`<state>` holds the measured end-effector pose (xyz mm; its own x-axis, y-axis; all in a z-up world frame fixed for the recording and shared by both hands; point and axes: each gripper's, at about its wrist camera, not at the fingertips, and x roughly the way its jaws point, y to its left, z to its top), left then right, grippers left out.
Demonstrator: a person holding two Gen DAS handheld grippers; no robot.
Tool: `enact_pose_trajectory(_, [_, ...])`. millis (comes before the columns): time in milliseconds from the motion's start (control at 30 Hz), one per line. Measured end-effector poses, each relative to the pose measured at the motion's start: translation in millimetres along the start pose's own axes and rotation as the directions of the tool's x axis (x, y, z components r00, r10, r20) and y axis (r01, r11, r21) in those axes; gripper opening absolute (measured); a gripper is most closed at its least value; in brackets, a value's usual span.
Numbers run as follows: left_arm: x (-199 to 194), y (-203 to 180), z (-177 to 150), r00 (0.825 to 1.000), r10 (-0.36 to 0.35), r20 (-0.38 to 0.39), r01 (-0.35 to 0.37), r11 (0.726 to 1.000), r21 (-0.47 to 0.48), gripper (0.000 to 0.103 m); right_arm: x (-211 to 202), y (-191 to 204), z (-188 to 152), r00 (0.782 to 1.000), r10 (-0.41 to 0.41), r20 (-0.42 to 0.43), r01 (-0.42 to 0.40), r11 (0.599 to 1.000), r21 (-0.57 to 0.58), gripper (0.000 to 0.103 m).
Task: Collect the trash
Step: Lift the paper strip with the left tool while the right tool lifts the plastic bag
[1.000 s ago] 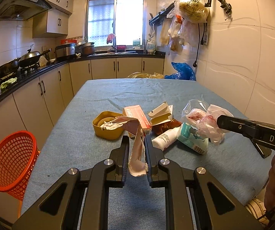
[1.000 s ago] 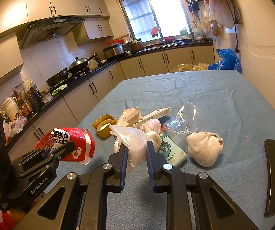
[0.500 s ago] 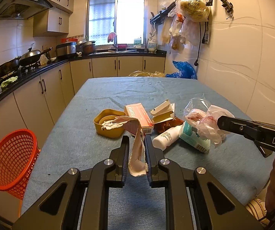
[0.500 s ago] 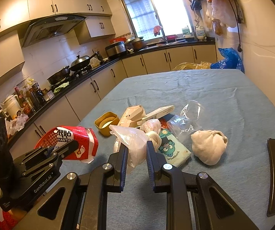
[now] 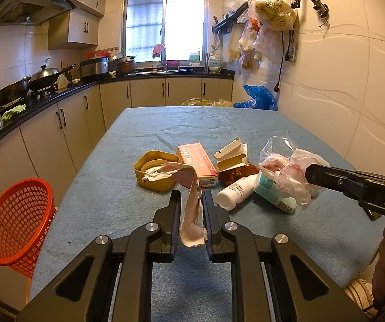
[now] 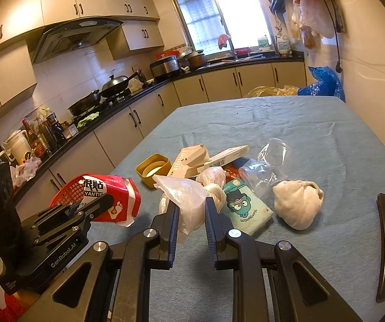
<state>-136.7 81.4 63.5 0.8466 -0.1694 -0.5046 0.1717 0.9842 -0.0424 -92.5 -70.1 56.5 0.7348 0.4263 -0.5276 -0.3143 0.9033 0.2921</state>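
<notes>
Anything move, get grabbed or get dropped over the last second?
No visible change. The left gripper still pinches the red wrapper, and the right gripper still holds the plastic bag. The trash pile on the table and the orange basket stayed put.

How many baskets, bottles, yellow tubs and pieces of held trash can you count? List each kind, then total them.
Basket: 1
Bottle: 1
Yellow tub: 1
Held trash: 2, packet in left gripper, bag in right gripper
Total: 5
</notes>
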Motion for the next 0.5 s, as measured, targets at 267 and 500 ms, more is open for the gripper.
enact_pose_trajectory(267, [-1,6,-3,1.000,0.005,0.002,-0.005,1.000,-0.007,0.015,2,1,-1,1.000,0.009,-0.009,-0.009,1.000,-0.001,0.020])
enact_pose_trajectory(500, [-2,11,-6,1.000,0.008,0.001,-0.008,1.000,-0.011,0.015,2,3,-2,1.000,0.010,-0.010,-0.010,1.000,-0.004,0.020])
